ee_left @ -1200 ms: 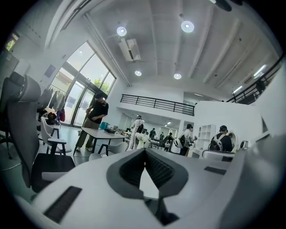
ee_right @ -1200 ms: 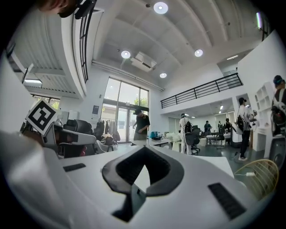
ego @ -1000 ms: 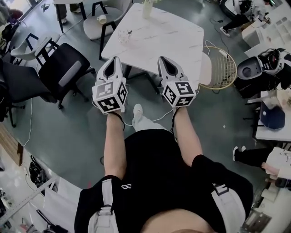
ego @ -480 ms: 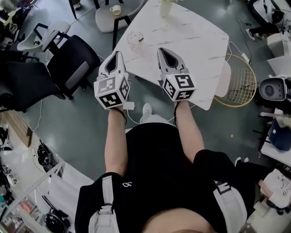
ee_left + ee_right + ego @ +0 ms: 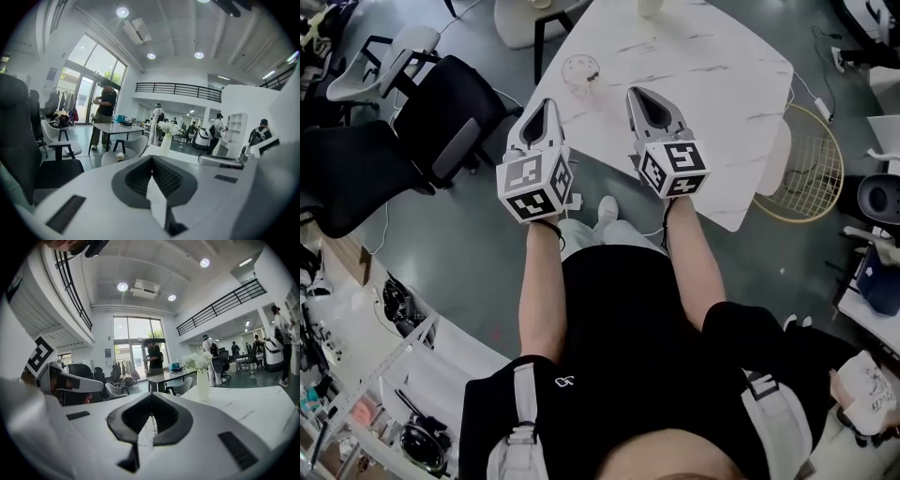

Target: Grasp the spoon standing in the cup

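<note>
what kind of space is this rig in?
Probably an open-plan office or lab atrium: black swivel office chairs, a white marble-look table, tall glass windows and a black-railed mezzanine.

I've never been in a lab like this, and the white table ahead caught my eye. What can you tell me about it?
The table has a white, marble-looking top with thin grey veins and rounded corners, and it looks smooth and level. In the head view, a clear cup stands upright near its left edge. A white vase of pale flowers stands farther back on it. A gold wire chair sits close beside its right side. The rest of the top is bare.
</note>
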The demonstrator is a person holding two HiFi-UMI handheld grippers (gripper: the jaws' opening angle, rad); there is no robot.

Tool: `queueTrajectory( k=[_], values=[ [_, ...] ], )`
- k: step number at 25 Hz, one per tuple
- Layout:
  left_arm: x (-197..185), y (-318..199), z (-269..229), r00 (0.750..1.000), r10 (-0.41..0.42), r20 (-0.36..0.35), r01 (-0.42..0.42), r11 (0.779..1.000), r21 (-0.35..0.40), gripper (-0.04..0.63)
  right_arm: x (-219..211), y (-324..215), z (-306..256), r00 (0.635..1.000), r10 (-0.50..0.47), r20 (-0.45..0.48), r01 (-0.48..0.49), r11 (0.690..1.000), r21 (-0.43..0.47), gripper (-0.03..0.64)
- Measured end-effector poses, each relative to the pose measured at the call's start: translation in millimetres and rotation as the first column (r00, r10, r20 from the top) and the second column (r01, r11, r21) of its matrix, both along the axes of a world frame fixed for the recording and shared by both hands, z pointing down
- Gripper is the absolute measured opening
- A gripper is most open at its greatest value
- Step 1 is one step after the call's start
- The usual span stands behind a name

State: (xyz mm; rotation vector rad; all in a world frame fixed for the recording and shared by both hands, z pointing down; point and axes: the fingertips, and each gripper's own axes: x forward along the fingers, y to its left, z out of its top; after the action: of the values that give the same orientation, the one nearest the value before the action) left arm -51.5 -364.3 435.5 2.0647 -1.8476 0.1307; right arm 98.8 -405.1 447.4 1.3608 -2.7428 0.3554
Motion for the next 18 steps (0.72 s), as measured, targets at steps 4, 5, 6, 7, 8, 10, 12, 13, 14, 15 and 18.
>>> queueTrajectory(
  k=[4, 5, 6, 7, 8, 10, 12, 13, 14, 15, 18],
  values=[
    [-14, -3, 11, 1.000, -0.019, -0.013, 0.019, 1.000, -0.021, 0.014, -16, -8, 8, 1.000, -0.021, -0.024, 0.021, 1.000, -0.003, 0.006],
    [-16, -4, 14, 1.000, -0.016, -0.015, 0.016, 0.999, -0.029, 0.014, -20, -8, 10, 0.999, -0.025, -0.027, 0.025, 1.000, -0.004, 0.007],
    [-18, -6, 17, 1.000, -0.012, -0.017, 0.011, 0.999, -0.038, 0.014, -23, -9, 12, 0.999, -0.028, -0.031, 0.028, 1.000, -0.007, 0.008],
    [-20, -8, 19, 1.000, -0.008, -0.021, 0.007, 0.999, -0.044, 0.014, -27, -11, 14, 0.999, -0.032, -0.035, 0.032, 0.999, -0.011, 0.008],
    [-21, -11, 20, 1.000, -0.005, -0.024, 0.004, 0.999, -0.047, 0.014, -31, -13, 16, 0.998, -0.040, -0.039, 0.040, 0.999, -0.015, 0.018],
    [-24, -18, 23, 1.000, -0.002, -0.030, 0.001, 0.999, -0.049, 0.014, -38, -18, 20, 0.997, -0.063, -0.046, 0.063, 0.998, -0.022, 0.083],
    [-24, -21, 29, 0.999, -0.001, -0.041, -0.001, 0.998, -0.062, 0.014, -41, -20, 27, 0.995, -0.074, -0.060, 0.072, 0.997, -0.035, 0.097],
    [-23, -23, 33, 0.999, 0.001, -0.049, -0.005, 0.997, -0.072, 0.014, -40, -21, 32, 0.995, -0.075, -0.072, 0.072, 0.996, -0.044, 0.103],
    [-22, -24, 37, 0.998, 0.006, -0.058, -0.010, 0.997, -0.080, 0.014, -41, -22, 36, 0.993, -0.077, -0.087, 0.072, 0.996, -0.052, 0.109],
    [-22, -27, 42, 0.998, 0.010, -0.065, -0.016, 0.996, -0.086, 0.014, -42, -25, 41, 0.991, -0.080, -0.105, 0.074, 0.995, -0.059, 0.117],
    [-28, -34, 53, 0.997, 0.013, -0.079, -0.020, 0.995, -0.097, 0.014, -54, -33, 56, 0.983, -0.106, -0.150, 0.096, 0.993, -0.070, 0.132]
  ],
)
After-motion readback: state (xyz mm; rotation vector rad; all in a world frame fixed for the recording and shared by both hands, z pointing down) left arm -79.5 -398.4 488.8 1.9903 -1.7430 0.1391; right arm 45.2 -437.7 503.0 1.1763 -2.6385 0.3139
